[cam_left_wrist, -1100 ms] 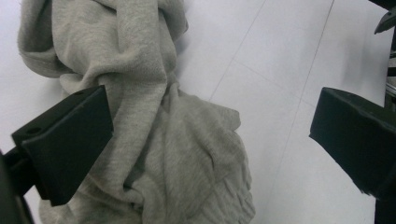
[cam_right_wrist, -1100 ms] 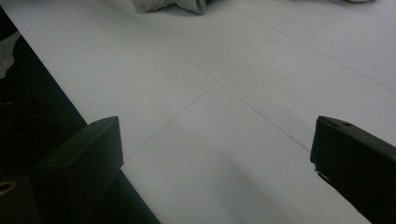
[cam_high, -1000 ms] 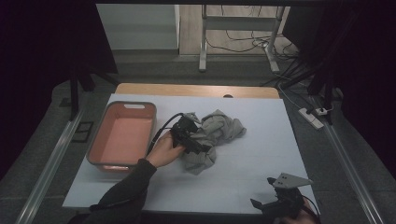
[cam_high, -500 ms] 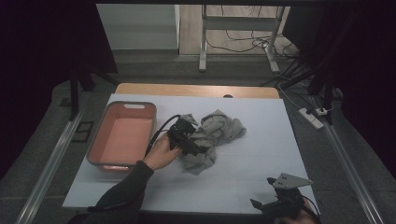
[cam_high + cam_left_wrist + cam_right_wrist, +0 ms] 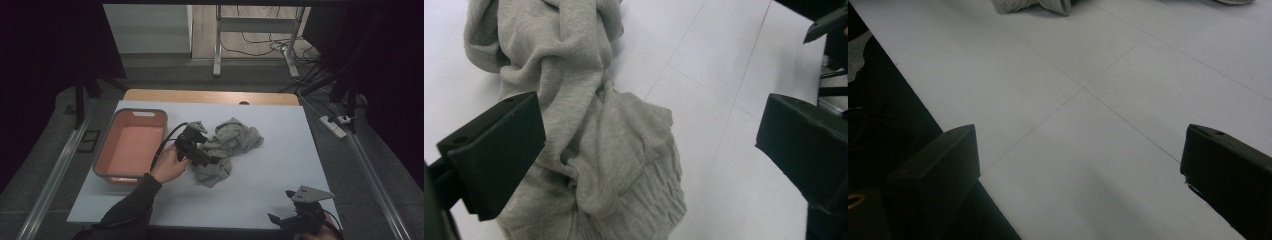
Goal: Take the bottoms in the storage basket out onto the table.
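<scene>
The grey garment (image 5: 225, 150) lies crumpled near the middle of the bench (image 5: 280, 125), just right of the pink tub (image 5: 131, 145) — one garment, one tub, nothing inside the tub that I can see. And here comes the change: over the last second the left gripper (image 5: 209, 159) has slid a touch leftward and turned over the cloth's near fold, hand (image 5: 169, 165) shifting with it. In the left gripper view the jaws stand wide apart, one black jaw against the fabric (image 5: 594, 130), the other out over bare bench; nothing is pinched yet. To me that reads as lining up a grasp, not a lift — the garment looks the same heap as a second ago.

Out at the near right corner the right gripper (image 5: 292, 220) has not budged, jaws spread open over empty white surface (image 5: 1088, 115), holding nothing. Count it up: two grippers, both open.
</scene>
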The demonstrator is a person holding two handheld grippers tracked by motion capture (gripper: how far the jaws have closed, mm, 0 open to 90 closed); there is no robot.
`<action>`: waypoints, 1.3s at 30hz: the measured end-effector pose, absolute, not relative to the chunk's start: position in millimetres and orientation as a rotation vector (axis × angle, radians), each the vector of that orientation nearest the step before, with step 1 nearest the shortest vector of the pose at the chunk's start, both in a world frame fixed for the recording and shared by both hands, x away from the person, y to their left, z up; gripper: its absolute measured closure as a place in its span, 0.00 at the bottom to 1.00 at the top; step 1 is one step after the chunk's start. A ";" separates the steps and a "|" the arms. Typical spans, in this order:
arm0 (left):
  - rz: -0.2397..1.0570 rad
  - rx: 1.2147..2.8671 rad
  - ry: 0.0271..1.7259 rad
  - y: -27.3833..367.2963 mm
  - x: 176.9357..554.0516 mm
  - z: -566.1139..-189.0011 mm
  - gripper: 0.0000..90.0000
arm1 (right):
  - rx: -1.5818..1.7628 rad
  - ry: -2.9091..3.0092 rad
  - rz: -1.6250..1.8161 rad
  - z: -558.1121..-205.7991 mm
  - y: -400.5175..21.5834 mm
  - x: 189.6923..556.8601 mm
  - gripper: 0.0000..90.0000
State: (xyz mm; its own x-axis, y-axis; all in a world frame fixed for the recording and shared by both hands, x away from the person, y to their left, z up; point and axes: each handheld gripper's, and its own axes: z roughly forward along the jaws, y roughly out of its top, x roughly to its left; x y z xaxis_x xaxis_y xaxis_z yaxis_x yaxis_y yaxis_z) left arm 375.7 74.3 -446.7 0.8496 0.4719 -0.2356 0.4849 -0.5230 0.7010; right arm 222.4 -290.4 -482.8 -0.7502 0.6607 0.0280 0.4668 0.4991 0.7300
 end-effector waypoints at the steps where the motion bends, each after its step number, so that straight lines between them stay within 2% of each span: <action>1: -0.014 2.209 0.688 74.9 375.0 -446.5 0.00 | 0.957 2.490 1.096 -482.8 -290.4 222.4 0.02; 10: 0.021 2.243 0.654 75.3 366.4 -443.9 0.00 | 0.955 2.493 1.098 -482.8 -290.4 222.4 0.02; 39: 0.043 2.200 0.656 94.5 348.1 -433.4 0.00 | 0.956 2.491 1.099 -482.7 -290.5 222.4 0.02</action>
